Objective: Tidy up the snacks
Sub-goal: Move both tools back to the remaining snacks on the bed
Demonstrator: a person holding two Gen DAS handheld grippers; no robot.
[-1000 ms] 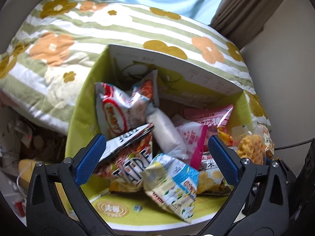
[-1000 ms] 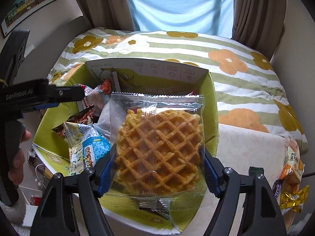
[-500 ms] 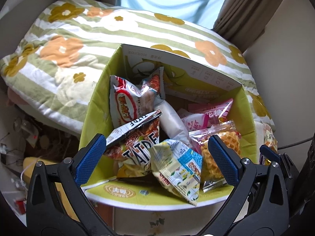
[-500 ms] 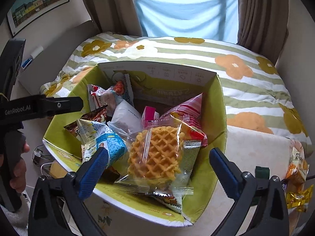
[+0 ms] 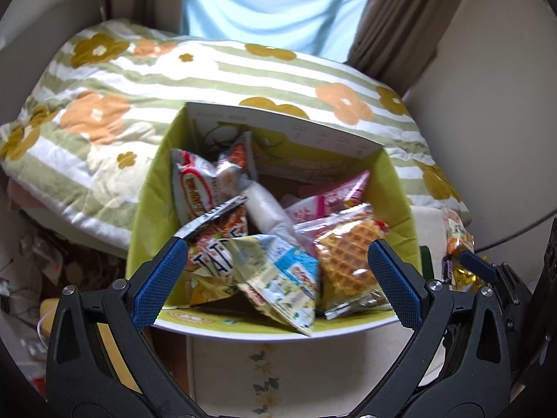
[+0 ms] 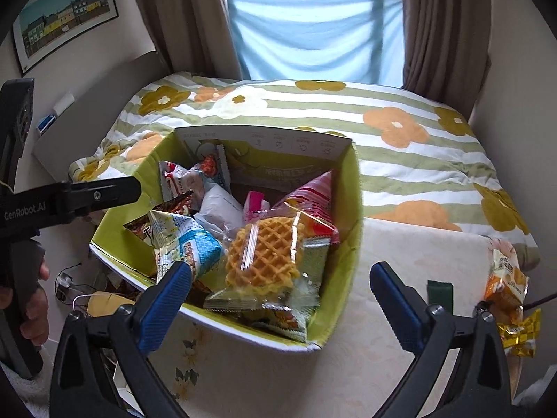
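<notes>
A green cardboard box [image 5: 149, 209] [image 6: 351, 244] stands on a pale table and holds several snack bags. On top at its right side lies a clear-wrapped waffle [image 5: 348, 257] [image 6: 264, 254], beside a blue and white bag [image 5: 278, 278] [image 6: 184, 244]. My left gripper [image 5: 275, 278] hangs open above the box's near edge, nothing between its fingers. My right gripper [image 6: 278, 296] is open too, wide, above the box's near right corner, clear of the waffle. The left gripper's black body [image 6: 69, 198] shows in the right wrist view, held by a hand [image 6: 31, 313].
Loose snacks lie on the table right of the box: an orange bag [image 6: 504, 278] [image 5: 459, 240] and gold-wrapped sweets [image 6: 522, 331]. A dark green block [image 6: 440, 296] stands near them. Behind the box is a flowered, striped quilt [image 6: 417, 160]. Floor clutter and cables [image 5: 41, 261] lie left.
The right gripper opened and the waffle dropped from it into the box, onto the other bags. Both grippers have pulled back and up from the box.
</notes>
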